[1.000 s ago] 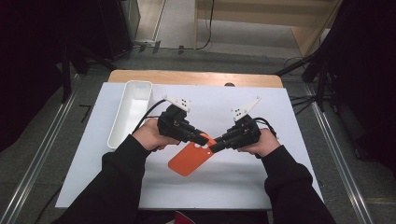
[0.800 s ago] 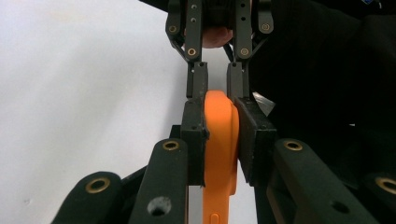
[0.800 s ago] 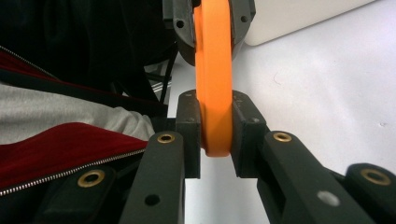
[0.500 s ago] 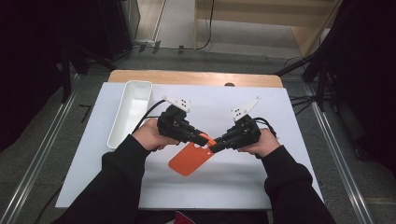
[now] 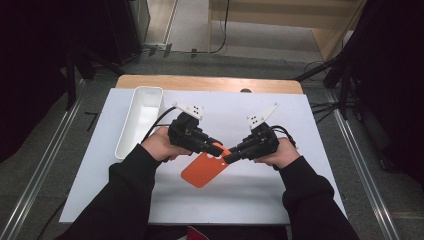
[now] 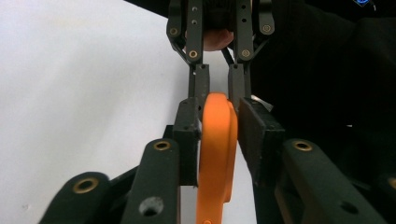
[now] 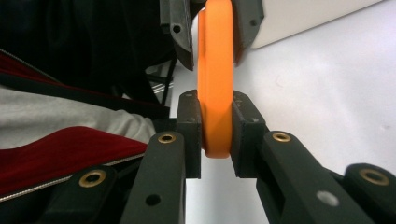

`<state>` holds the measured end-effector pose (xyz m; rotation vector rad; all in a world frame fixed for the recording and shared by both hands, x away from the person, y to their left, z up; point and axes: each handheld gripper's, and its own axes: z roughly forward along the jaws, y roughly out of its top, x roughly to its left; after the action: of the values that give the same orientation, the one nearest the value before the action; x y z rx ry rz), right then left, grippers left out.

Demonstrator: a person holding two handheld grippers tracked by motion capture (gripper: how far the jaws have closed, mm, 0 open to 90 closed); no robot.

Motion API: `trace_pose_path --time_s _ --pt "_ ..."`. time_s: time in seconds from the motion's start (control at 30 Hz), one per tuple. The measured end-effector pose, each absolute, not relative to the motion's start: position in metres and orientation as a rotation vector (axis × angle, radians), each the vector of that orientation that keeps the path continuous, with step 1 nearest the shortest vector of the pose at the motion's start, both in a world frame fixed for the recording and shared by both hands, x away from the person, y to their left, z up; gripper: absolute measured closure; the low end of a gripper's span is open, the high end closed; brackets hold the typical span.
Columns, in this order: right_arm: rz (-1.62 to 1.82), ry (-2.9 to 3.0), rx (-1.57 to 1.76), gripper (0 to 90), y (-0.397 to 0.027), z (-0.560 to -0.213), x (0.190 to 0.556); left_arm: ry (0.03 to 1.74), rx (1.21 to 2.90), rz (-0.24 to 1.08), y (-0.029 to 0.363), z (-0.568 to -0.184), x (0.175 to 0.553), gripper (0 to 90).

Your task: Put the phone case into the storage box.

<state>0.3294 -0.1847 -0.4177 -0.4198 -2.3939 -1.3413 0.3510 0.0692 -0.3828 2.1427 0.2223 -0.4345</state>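
Observation:
An orange flat board (image 5: 202, 171) with a rounded tab hangs just above the white table cover, held between both grippers near the table's middle. My left gripper (image 5: 216, 148) comes in from the left and holds the tab end. My right gripper (image 5: 227, 159) meets it from the right on the same end. In the left gripper view the board's edge (image 6: 217, 154) stands upright between my left gripper's (image 6: 217, 135) jaws. In the right gripper view my right gripper (image 7: 216, 135) is pressed on both sides of the board (image 7: 215, 70).
A long white tray (image 5: 142, 115) lies along the left side of the white cover (image 5: 300, 130), close to my left hand. The wooden table edge (image 5: 210, 82) runs along the far side. Metal rails flank the table on the floor.

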Motion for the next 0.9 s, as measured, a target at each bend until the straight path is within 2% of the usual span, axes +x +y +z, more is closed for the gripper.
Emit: trace_pose_path --time_s 0.3,0.4,0.5,0.57,0.87,0.9 --pt "-1.344 -2.41 -0.457 75.5 -0.188 -0.417 0.331 0.235 2.136 -0.374 0.071 -0.382 0.352 40.6" --pt "-1.338 -2.41 -0.497 75.4 -0.19 -0.418 0.332 0.269 2.142 -0.334 0.072 -0.381 0.354 36.2" --pt "-1.319 -2.391 -0.534 75.4 -0.192 -0.418 0.334 0.299 2.152 -0.318 0.074 -0.382 0.358 34.5" --pt "-1.318 -2.38 -0.56 75.4 -0.193 -0.418 0.335 0.316 2.154 -0.307 0.074 -0.383 0.359 30.1" --pt "-1.326 -2.375 -0.664 75.5 -0.201 -0.416 0.338 0.363 2.129 -0.225 0.08 -0.379 0.36 29.9" --pt "-1.328 -2.379 -0.686 75.5 -0.201 -0.416 0.339 0.37 2.131 -0.197 0.081 -0.379 0.36 26.8"
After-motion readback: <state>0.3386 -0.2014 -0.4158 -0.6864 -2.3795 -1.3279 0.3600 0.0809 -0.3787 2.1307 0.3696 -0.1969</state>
